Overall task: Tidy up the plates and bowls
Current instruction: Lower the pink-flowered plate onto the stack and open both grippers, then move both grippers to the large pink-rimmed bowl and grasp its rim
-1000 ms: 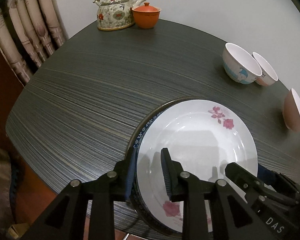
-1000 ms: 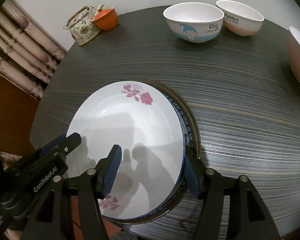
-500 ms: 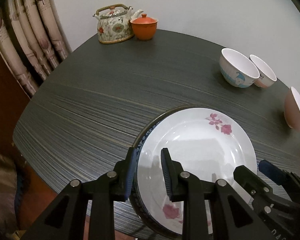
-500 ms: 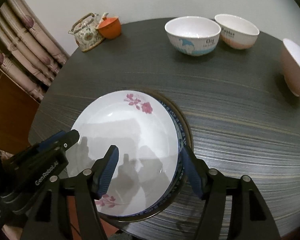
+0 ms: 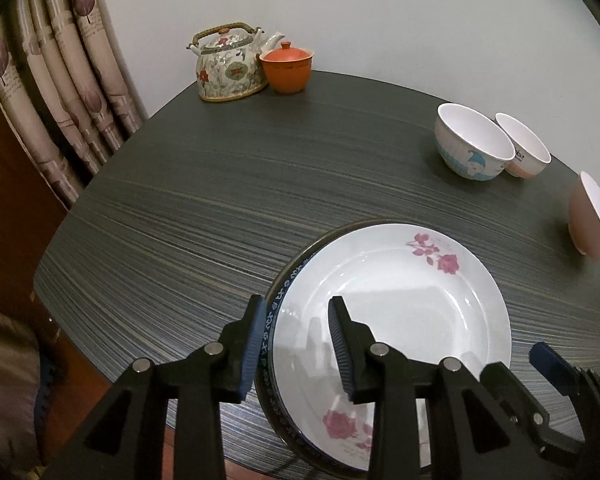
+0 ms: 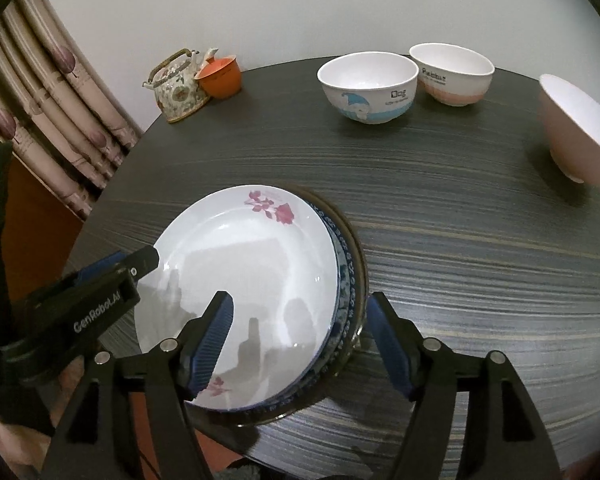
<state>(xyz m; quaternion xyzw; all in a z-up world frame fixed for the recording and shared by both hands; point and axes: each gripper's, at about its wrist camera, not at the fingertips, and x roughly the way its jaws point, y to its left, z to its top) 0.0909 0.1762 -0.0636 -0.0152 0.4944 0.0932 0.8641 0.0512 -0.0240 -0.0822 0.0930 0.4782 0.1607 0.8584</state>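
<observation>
Plate stack [image 5: 396,312]: set flat at the near edge of the dark striped table [image 5: 260,184], part of it hanging past the edge. A white plate with pink roses [image 6: 252,280] lies on top, face up; under it a blue-patterned rim [image 6: 342,280] and a dark outer rim are seen.
Orientation of the stack: round, so no long axis can be named. The top plate is shifted off centre — the lower rims show on one side only. One rose spray is turned toward the bowls, the other toward the near edge.
Left gripper [image 5: 296,344]: its jaws are opening. The stack's left rim is between them, one finger outside, one over the white plate. No pad is seen pressing.
Right gripper [image 6: 300,344]: its jaws are opening and stand wide. The stack's right rim lies between them, with a gap at the outer finger — released.
Blue cartoon bowl [image 6: 367,86]: upright at the far side, touching or just beside the pink-banded bowl [image 6: 452,74]; which cannot be told.
Pink bowl [image 6: 576,128]: apart from them at the right; its mouth appears tilted toward the stack.
Teapot [image 5: 230,66] and orange lidded cup [image 5: 287,66]: side by side at the far left corner, by the curtain [image 5: 48,92].
</observation>
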